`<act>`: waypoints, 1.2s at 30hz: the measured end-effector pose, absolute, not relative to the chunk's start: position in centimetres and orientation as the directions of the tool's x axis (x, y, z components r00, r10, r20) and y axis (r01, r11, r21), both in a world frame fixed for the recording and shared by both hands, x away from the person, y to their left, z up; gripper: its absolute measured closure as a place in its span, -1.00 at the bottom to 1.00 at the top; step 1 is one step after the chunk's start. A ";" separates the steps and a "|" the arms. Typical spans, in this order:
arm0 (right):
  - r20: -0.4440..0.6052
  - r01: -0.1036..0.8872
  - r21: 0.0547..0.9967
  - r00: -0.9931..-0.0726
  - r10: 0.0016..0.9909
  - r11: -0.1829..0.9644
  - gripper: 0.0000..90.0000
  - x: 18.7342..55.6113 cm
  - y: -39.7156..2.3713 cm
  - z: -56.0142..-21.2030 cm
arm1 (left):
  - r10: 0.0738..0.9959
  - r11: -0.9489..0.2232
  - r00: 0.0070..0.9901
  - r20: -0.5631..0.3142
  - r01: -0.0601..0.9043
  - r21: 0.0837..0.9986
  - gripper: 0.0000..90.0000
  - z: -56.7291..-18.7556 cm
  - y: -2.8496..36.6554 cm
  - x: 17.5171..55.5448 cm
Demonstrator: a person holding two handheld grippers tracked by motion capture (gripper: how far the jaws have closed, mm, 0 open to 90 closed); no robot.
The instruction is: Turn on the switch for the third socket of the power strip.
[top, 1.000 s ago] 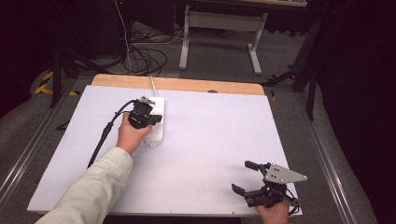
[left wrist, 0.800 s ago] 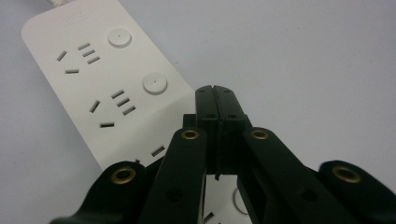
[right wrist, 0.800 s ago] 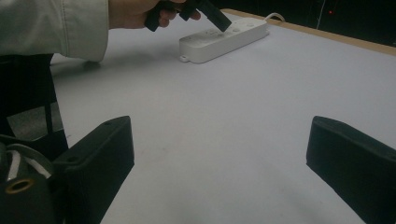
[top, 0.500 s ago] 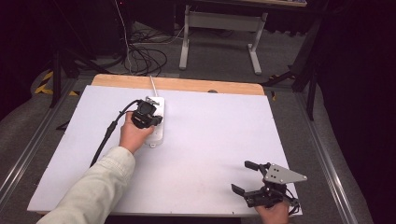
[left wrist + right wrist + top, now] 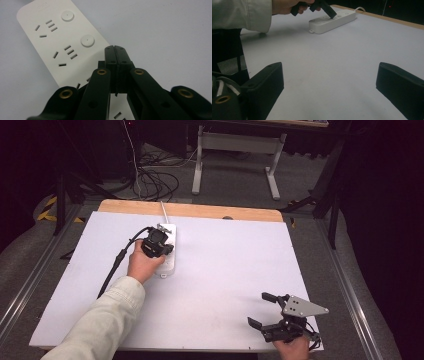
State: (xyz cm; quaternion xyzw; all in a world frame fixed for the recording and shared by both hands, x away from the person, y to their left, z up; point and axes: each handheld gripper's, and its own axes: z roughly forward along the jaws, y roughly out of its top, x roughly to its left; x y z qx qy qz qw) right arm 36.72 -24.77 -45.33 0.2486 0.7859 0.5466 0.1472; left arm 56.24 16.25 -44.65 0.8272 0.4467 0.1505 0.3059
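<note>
Two grippers on the white tabletop [image 5: 225, 270]. High view: your left gripper [image 5: 156, 242] sits over the white power strip [image 5: 166, 251] near the far-left part, your left hand [image 5: 142, 265] on it; your right gripper [image 5: 264, 310] rests at the near right edge, jaws spread wide, well apart from the strip. Left gripper view: jaws pressed together, nothing between them, tips over the strip's socket face beside a round button [image 5: 87, 40]. Right gripper view: jaws wide, bare tabletop between; strip lies far ahead under your left gripper.
</note>
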 end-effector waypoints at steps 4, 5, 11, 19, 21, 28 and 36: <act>0.039 0.229 0.932 -0.833 0.551 0.280 -0.82 36.6 -24.7 -45.3 | 0.829 -0.430 0.559 0.000 0.637 0.639 1.00 -44.7 16.1 56.2; 0.039 0.229 0.932 -0.833 0.552 0.280 -0.82 36.6 -24.8 -45.3 | 0.828 -0.440 0.560 0.016 0.632 0.638 1.00 -44.7 16.0 56.2; 0.034 0.225 0.933 -0.833 0.552 0.282 -0.81 36.6 -24.7 -45.3 | 0.826 -0.465 0.563 0.040 0.638 0.614 1.00 -44.6 15.5 56.3; 0.035 0.226 0.933 -0.831 0.554 0.279 -0.81 36.6 -24.7 -45.3 | 0.819 -0.505 0.564 0.106 0.620 0.600 1.00 -44.6 14.8 56.0; 0.035 0.226 0.933 -0.831 0.555 0.280 -0.81 36.6 -24.7 -45.3 | 0.819 -0.504 0.564 0.105 0.621 0.600 1.00 -44.6 14.8 56.0; 0.036 0.227 0.933 -0.830 0.556 0.278 -0.81 36.6 -24.7 -45.3 | 0.823 -0.494 0.561 0.091 0.627 0.602 1.00 -44.7 14.9 56.0; 0.036 0.229 0.931 -0.831 0.555 0.283 -0.81 36.6 -24.7 -45.3 | 0.827 -0.488 0.555 0.086 0.632 0.602 1.00 -44.7 14.9 56.0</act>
